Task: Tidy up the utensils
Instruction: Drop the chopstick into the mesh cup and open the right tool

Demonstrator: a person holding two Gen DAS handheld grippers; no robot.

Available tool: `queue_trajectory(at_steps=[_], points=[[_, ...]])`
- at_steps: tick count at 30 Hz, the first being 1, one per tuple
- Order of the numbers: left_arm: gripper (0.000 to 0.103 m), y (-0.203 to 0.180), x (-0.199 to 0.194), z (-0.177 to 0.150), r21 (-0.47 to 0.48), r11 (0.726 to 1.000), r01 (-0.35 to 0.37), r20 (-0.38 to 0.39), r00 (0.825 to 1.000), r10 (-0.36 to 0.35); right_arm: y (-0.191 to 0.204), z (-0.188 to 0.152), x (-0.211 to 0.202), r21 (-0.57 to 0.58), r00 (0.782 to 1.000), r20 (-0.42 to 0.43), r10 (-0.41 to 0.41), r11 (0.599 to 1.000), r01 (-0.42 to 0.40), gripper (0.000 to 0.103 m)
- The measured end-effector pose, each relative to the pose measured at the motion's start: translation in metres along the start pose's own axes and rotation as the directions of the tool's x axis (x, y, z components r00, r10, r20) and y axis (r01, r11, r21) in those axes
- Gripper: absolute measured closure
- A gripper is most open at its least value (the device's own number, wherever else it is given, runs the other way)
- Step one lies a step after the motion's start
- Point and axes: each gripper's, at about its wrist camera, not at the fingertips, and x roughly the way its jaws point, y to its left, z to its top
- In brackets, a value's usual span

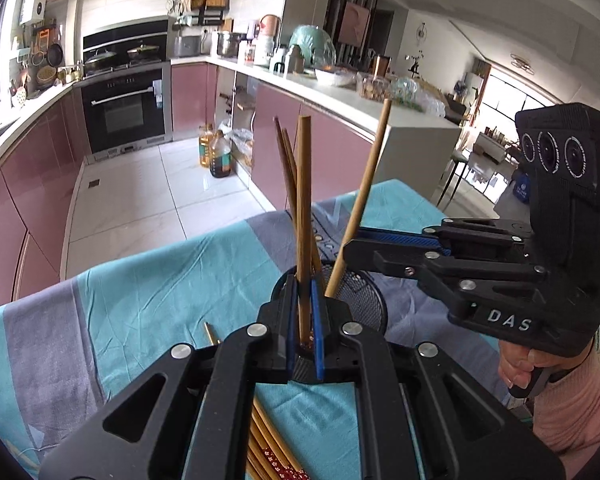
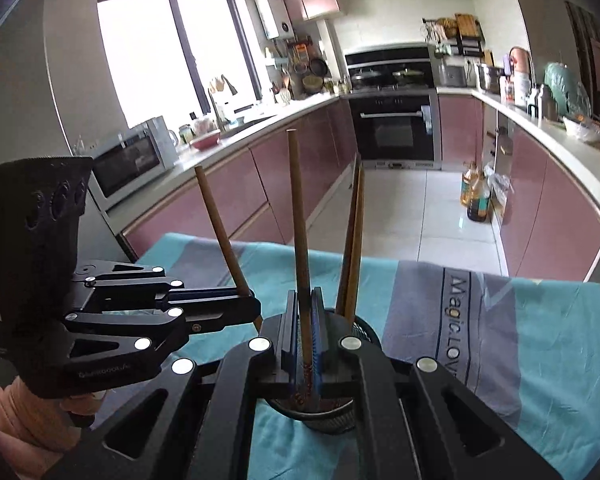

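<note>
Two grippers each pinch one chopstick over a black mesh cup.

The left gripper (image 1: 305,320) has its blue pads pressed tight on a brown chopstick (image 1: 303,200) that stands almost straight up. The right gripper (image 2: 305,332) is squeezed the same way on another chopstick (image 2: 298,216), which leans in the left camera's view. Both sticks have their low ends at the mouth of the black mesh cup (image 1: 360,296). Two darker chopsticks (image 2: 354,248) already stand in the cup, leaning together. The cup sits on a blue and grey cloth (image 1: 148,292). More chopsticks (image 1: 268,452) lie flat on the cloth, under the left gripper. A hand in a pink sleeve (image 1: 516,372) holds the right gripper's handle.
</note>
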Motion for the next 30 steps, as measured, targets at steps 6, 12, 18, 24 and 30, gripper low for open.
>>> queue_trajectory(at_steps=[6, 12, 18, 24, 30], points=[[0.095, 0.006, 0.011, -0.010, -0.030, 1.000, -0.007, -0.012, 1.000, 0.007, -0.006, -0.007, 0.014, 0.052, 1.000, -0.011, -0.010, 0.999, 0.010, 0.092], [0.093, 0.015, 0.003, -0.016, -0.072, 0.997, 0.004, 0.013, 1.000, -0.003, -0.009, -0.008, 0.010, 0.063, 1.000, 0.013, -0.016, 0.998, 0.015, 0.084], [0.086, 0.033, -0.011, -0.028, -0.115, 0.993, -0.010, 0.044, 0.999, 0.015, -0.003, -0.015, -0.001, 0.061, 0.999, 0.032, 0.005, 0.998, -0.007, 0.077], [0.076, 0.050, -0.034, -0.057, -0.132, 0.989, -0.066, 0.067, 0.995, 0.075, 0.025, -0.034, -0.020, 0.007, 0.995, 0.047, 0.087, 0.996, -0.087, 0.072], [0.073, 0.063, -0.038, -0.092, -0.149, 0.982, -0.114, 0.018, 0.993, 0.118, 0.049, -0.066, -0.005, -0.009, 0.990, -0.038, 0.137, 0.990, -0.138, 0.070]])
